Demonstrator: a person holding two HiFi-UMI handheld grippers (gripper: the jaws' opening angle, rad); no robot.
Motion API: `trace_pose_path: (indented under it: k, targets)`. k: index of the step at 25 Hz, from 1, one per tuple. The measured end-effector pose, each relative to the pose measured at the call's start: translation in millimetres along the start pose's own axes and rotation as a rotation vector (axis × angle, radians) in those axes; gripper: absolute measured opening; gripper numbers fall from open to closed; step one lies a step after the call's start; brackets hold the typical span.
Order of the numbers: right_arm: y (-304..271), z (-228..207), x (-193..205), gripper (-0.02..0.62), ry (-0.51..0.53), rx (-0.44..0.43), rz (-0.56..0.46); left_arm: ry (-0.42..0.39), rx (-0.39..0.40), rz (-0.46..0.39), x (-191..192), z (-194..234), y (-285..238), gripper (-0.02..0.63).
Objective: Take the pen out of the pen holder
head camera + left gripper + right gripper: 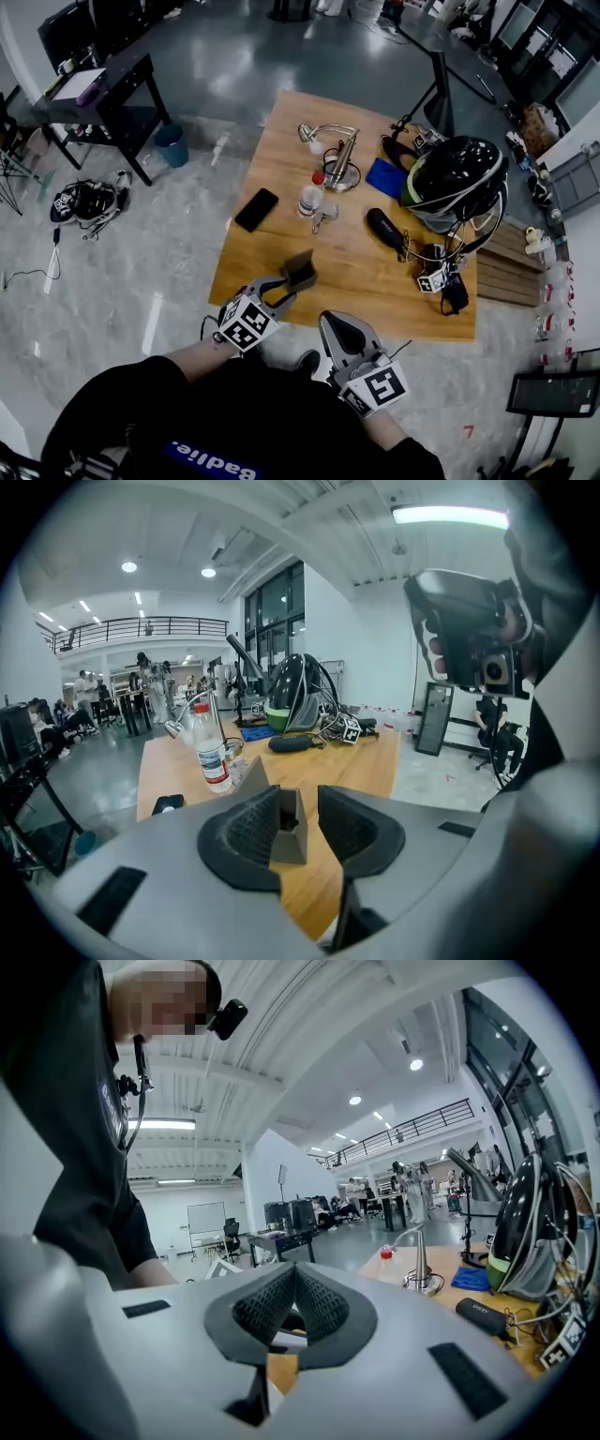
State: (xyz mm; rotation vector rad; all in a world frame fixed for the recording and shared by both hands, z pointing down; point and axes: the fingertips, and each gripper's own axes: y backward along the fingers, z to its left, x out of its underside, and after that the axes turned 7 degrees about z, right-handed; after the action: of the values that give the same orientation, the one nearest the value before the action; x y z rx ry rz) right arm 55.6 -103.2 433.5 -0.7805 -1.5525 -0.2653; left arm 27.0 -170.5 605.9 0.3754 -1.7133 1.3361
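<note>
A small grey angular pen holder (302, 270) stands near the front edge of the wooden table (356, 272). In the left gripper view the pen holder (286, 829) sits between the spread jaws of my left gripper (300, 803). Its left side lies against the left pad and a gap shows on the right. The holder's mouth is dark, and no pen shows plainly. In the head view my left gripper (284, 289) reaches the holder from the front. My right gripper (330, 322) hangs just off the table's front edge. Its jaws meet at the tips (293, 1274) with nothing between them.
A water bottle (310, 199), a black phone (256, 209), a metal desk lamp (339, 159), a blue cloth (385, 177), a black case (384, 228) and a helmet with cables (457, 183) lie farther back on the table. A dark side table (103, 103) stands at the far left.
</note>
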Motion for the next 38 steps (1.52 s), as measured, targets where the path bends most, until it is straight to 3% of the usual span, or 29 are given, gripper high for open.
trace_pose_path:
  k: [11, 26, 28, 38]
  targets:
    - [-1.5, -26.3, -3.2, 0.006, 0.010, -0.041, 0.019, 0.022, -0.014, 0.109, 26.8, 5.9, -42.4, 0.117]
    - [10.9, -43.5, 5.2, 0.006, 0.005, -0.059, 0.043, 0.041, -0.063, 0.172, 45.4, 11.5, -63.2, 0.110]
    - [12.8, -44.6, 5.4, 0.006, 0.008, -0.067, 0.043, 0.038, -0.072, 0.176, 45.8, 12.8, -64.4, 0.072]
    - [26.9, -50.5, 19.1, 0.006, -0.012, -0.152, 0.031, 0.039, -0.160, 0.134, 22.5, 8.2, -44.4, 0.064]
